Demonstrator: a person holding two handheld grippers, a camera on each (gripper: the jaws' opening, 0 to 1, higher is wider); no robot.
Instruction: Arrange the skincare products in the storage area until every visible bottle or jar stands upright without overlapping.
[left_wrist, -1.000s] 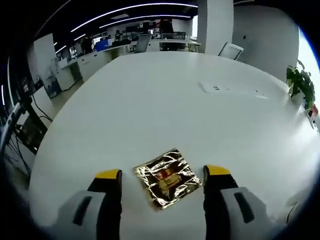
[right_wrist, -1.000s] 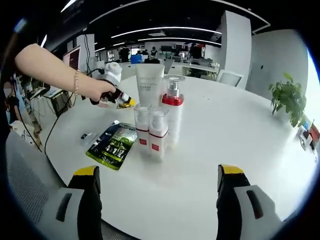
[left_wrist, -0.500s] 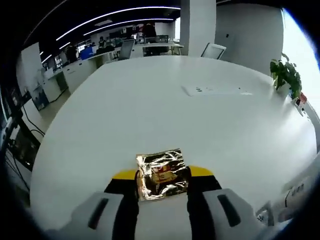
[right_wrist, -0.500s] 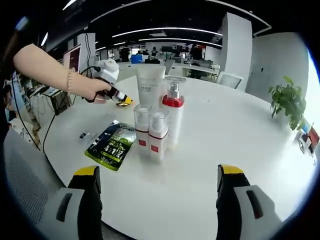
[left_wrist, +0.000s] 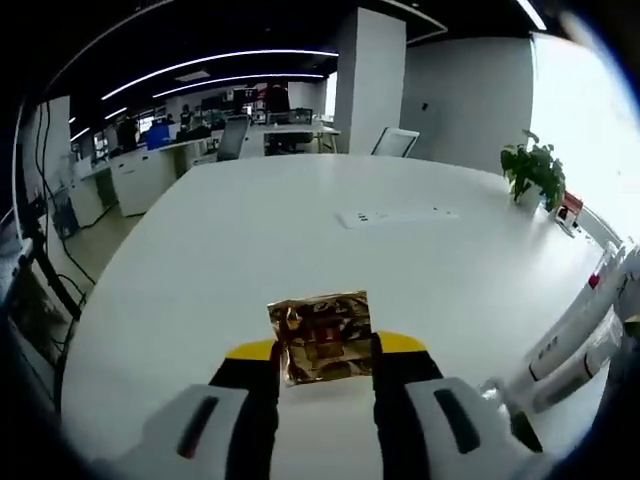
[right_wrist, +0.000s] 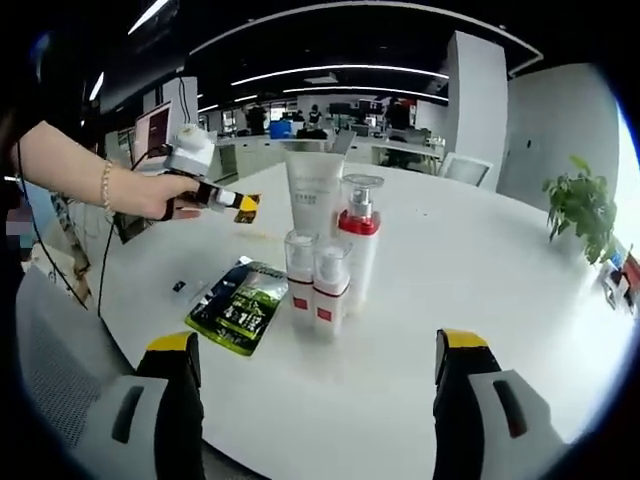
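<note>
My left gripper (left_wrist: 325, 352) is shut on a gold foil sachet (left_wrist: 320, 335) and holds it a little above the white table (left_wrist: 300, 230). In the right gripper view a hand carries that left gripper (right_wrist: 228, 200), the gold sachet (right_wrist: 247, 207) at its tip, left of the bottles. A tall white tube (right_wrist: 314, 192), a pump bottle with a red collar (right_wrist: 358, 245) and two small red-labelled bottles (right_wrist: 300, 278) (right_wrist: 329, 288) stand upright in a tight group. A green sachet (right_wrist: 240, 306) lies flat beside them. My right gripper (right_wrist: 318, 350) hangs open near the table's front edge, holding nothing.
A potted plant (right_wrist: 580, 205) stands at the table's far right edge. A flat power strip (left_wrist: 395, 215) is set in the table's middle. A small dark item (right_wrist: 178, 287) lies left of the green sachet. The person's forearm (right_wrist: 70, 165) reaches in from the left. Office desks lie beyond.
The left jaws, open around the gold sachet a second ago, have shut on it and raised it off the table. The right gripper has barely moved.
</note>
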